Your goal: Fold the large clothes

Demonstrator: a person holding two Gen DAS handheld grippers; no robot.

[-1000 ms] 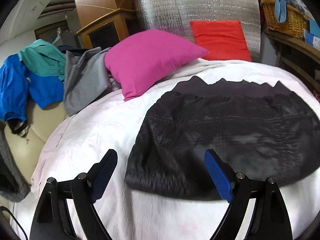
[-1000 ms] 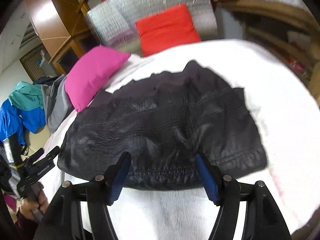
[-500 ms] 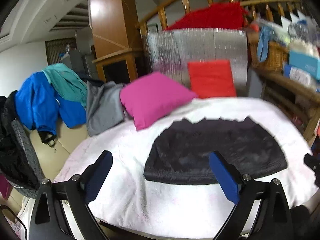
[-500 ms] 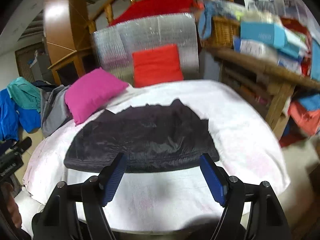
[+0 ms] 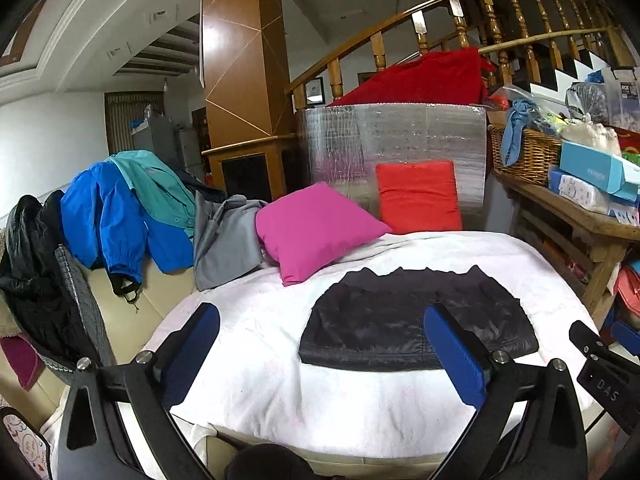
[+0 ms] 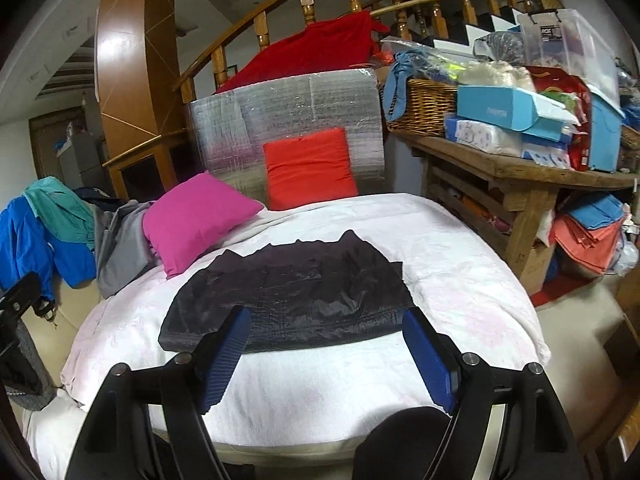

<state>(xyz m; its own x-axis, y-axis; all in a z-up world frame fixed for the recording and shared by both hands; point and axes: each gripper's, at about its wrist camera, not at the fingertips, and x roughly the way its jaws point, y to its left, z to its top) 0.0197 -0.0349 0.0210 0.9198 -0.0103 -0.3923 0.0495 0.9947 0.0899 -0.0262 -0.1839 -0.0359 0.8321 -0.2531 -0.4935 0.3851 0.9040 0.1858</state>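
Observation:
A black quilted garment lies folded flat in a rough rectangle on the white blanket. It also shows in the right wrist view. My left gripper is open and empty, held back from the near edge of the blanket, well short of the garment. My right gripper is open and empty too, also pulled back above the near edge. The right gripper's body shows at the right edge of the left wrist view.
A pink pillow and a red pillow sit behind the garment. Blue, teal and grey clothes hang over the sofa at left. A cluttered wooden table with a wicker basket stands at right.
Both grippers have drawn back and up, away from the garment's near edge. The garment now looks smaller and farther off. It lies still, untouched.

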